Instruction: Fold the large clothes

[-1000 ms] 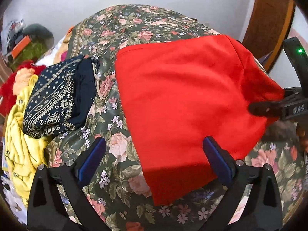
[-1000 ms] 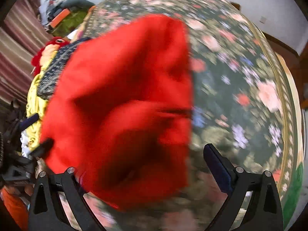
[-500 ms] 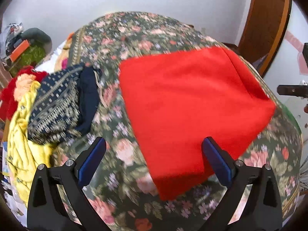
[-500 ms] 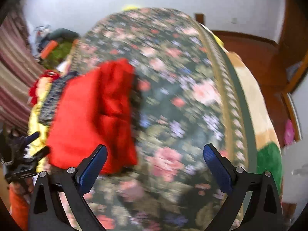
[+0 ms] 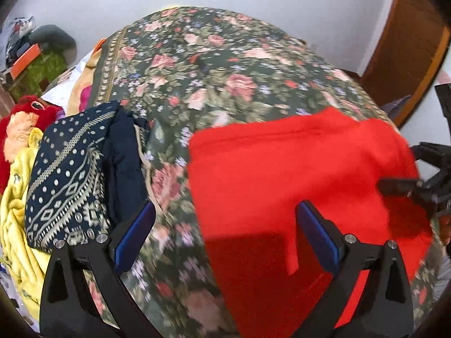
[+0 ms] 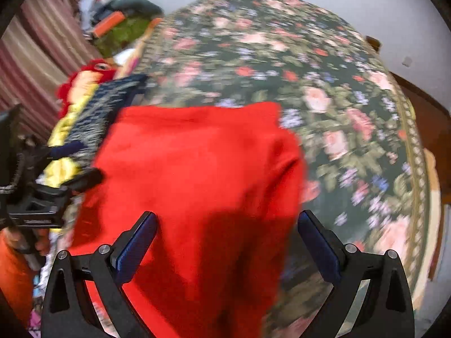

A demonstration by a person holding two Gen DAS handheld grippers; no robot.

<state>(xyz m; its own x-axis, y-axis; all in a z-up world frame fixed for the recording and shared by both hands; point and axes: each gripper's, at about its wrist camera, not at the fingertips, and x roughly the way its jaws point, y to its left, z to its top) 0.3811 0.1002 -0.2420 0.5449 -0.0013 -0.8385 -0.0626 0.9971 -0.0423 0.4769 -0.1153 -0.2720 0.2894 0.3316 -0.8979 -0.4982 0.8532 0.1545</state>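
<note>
A folded red garment (image 5: 293,174) lies flat on the floral bedspread (image 5: 214,64), near the bed's front edge. My left gripper (image 5: 225,233) is open and empty, above the garment's left edge. My right gripper (image 6: 225,242) is open and empty, above the garment's (image 6: 197,163) near part. The right gripper also shows at the right edge of the left wrist view (image 5: 417,177), beside the garment. The left gripper shows at the left of the right wrist view (image 6: 62,166).
A folded navy patterned garment (image 5: 70,174) lies left of the red one, on a pile of yellow cloth (image 5: 14,225). A red plush toy (image 5: 25,112) and clutter sit at the far left. A wooden door (image 5: 406,42) stands right.
The right gripper let go of the red garment, swung away, then came back over it. The left gripper moved slightly; the garment now lies flat.
</note>
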